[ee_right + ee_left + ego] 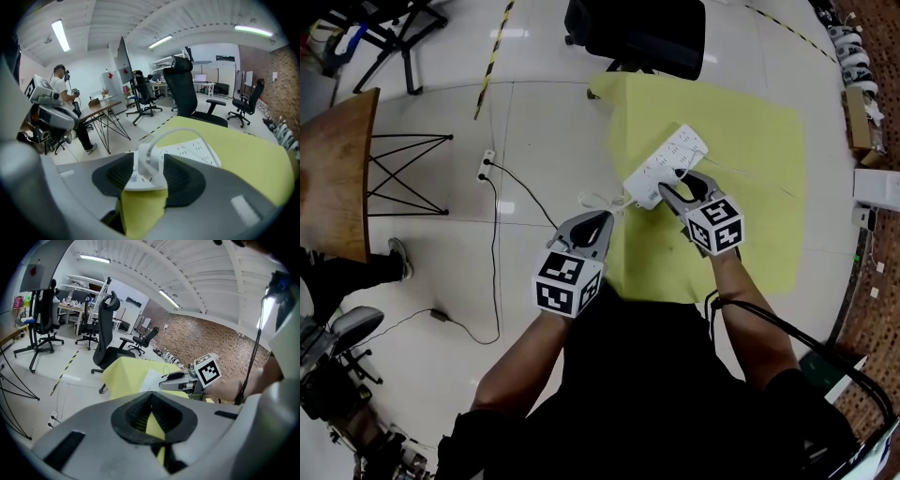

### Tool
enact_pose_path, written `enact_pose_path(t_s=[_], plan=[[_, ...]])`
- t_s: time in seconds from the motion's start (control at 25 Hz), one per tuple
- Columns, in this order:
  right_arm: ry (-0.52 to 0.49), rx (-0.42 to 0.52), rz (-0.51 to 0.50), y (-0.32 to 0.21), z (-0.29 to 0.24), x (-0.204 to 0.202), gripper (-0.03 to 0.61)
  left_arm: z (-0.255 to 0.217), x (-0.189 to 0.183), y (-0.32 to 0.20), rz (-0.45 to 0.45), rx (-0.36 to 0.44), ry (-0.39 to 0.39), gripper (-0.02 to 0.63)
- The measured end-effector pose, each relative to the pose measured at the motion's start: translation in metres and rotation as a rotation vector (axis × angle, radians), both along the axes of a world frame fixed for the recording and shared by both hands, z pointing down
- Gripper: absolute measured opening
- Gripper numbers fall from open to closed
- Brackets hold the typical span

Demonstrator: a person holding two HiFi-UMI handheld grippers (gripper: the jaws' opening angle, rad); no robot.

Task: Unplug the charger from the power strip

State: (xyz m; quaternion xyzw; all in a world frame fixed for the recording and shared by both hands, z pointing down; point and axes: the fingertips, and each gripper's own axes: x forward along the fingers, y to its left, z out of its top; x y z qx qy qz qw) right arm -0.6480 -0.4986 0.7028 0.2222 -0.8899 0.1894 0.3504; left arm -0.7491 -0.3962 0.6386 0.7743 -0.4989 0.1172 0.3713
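**Jaws set round the charger, pull not yet begun**

On the yellow cloth-covered table (750,141), the long white power strip (667,161) lay close to the cloth's left edge, with the small white charger block (145,159) plugged into its near end. My right gripper (684,186) stood spread, one jaw on either side of the charger and neither pressing. As I judged it, the next move was to clench and pull straight off into the free air above. My left gripper (607,216) hung clenched and empty beside that edge.
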Motion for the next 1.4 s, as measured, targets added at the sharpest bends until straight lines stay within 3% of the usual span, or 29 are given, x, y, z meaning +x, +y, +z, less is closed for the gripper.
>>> enact_pose_path(t_s=[0.28, 0.56, 0.8, 1.0, 1.12, 1.28, 1.4], plan=[[0.048, 0.038, -0.033, -0.003, 0.002, -0.007, 0.140, 0.003, -0.004, 0.006, -0.013, -0.012, 0.013, 0.006], [-0.036, 0.046, -0.023, -0.007, -0.017, -0.005, 0.138, -0.013, 0.001, 0.011, -0.075, 0.019, -0.024, 0.006], [-0.093, 0.012, -0.016, -0.006, -0.027, 0.027, 0.137, -0.023, 0.030, 0.026, -0.138, 0.016, -0.046, 0.006], [-0.127, -0.025, 0.006, -0.008, -0.027, 0.077, 0.137, -0.033, 0.068, 0.036, -0.178, 0.021, -0.062, 0.006], [-0.159, -0.085, 0.074, -0.014, -0.020, 0.111, 0.137, -0.041, 0.087, 0.035, -0.188, 0.041, -0.087, 0.006], [-0.208, -0.255, 0.196, -0.009, -0.001, 0.158, 0.137, -0.046, 0.109, 0.042, -0.220, 0.045, -0.077, 0.006], [-0.216, -0.336, 0.219, 0.000, 0.009, 0.185, 0.137, -0.050, 0.123, 0.044, -0.236, 0.060, -0.092, 0.006]])
